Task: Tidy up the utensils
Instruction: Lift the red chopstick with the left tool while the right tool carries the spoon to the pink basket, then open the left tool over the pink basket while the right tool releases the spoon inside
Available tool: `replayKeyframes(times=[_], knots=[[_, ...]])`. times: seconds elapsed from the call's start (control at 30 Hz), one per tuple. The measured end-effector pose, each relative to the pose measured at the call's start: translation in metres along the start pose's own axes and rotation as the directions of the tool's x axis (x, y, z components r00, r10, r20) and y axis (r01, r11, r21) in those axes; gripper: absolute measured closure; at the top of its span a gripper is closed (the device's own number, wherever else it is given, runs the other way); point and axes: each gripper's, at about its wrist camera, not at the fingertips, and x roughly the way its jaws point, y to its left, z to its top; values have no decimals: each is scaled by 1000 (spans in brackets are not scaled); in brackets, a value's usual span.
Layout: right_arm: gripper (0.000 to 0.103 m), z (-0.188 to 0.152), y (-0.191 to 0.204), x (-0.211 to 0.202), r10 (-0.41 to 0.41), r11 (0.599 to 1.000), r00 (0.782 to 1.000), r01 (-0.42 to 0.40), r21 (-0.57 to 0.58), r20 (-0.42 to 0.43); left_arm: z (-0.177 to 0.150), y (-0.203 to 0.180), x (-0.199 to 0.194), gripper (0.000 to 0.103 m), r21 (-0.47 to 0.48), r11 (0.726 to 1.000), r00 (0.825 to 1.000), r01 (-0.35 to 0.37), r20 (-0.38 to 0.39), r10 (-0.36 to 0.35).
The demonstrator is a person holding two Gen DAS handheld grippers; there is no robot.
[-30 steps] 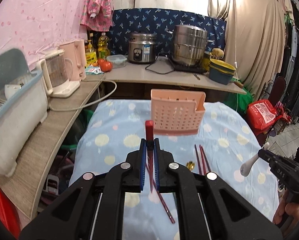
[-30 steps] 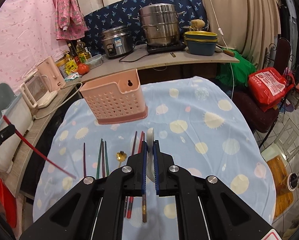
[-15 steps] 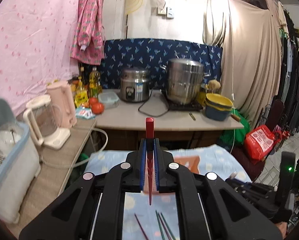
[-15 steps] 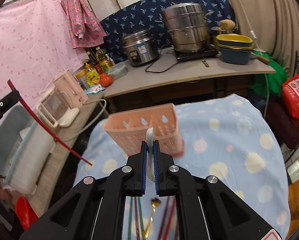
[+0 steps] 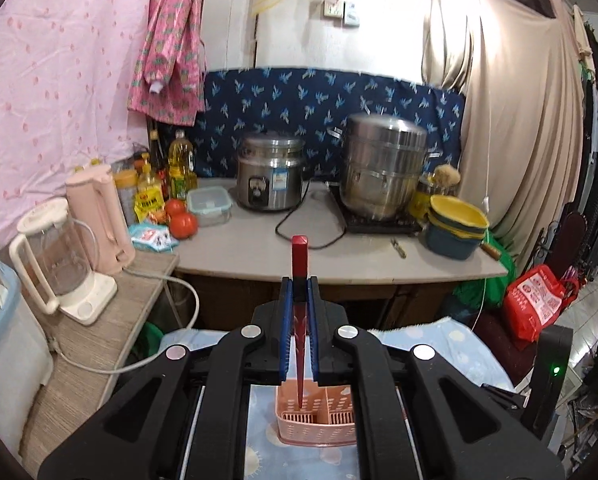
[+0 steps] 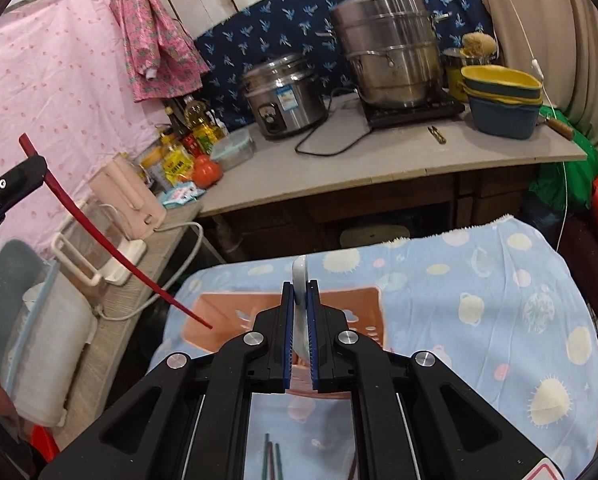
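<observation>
Your left gripper (image 5: 299,292) pinches the red chopstick (image 5: 299,320) above the pink basket (image 5: 319,428); the right gripper (image 6: 299,300) clamps a white spoon (image 6: 300,276). Release off-line and the tip could catch a divider or topple the basket.

Pink wall sheet (image 5: 39,80), grey counter (image 5: 339,256), beige curtain (image 5: 519,120)

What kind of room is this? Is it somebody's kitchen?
Most likely a home kitchen corner. A rice cooker and a big steel steamer pot sit on the counter, with oil bottles and tomatoes beside them.
</observation>
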Motion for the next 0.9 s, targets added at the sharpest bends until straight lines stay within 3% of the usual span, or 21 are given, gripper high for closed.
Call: replayKeyframes(times=[0.2,0.4,0.47,0.5,0.53,0.6,0.7,0.9], knots=[[97,-11,-14,28,-36,999,998,37,2,-45,-33,8,41,96,-16,1000,996,-17,-90,16],[91,-21,-18,25,-85,996,996,85,-12,-21,-52,15,54,95,-36,999,991,-28,-133,23],[74,-23,-18,17,-103,995,995,103,-16,1,-57,18,53,83,-52,998,991,-36,-131,29],[60,-24,-18,10,-108,994,994,108,-15,18,-59,20,52,63,-59,997,991,-46,-131,38],[57,-26,-18,2,-114,993,993,115,-17,36,-62,21,48,49,-67,996,991,-60,-124,52],[56,-28,-13,-13,-132,990,989,135,-38,64,-66,23,38,43,-73,993,991,-89,-108,81],[50,-37,-11,-35,-135,989,987,139,-47,88,-74,28,27,43,-84,992,990,-89,-120,79],[50,-75,-7,-69,-147,986,986,153,-64,81,-101,32,-3,43,-90,991,986,-95,-144,81]])
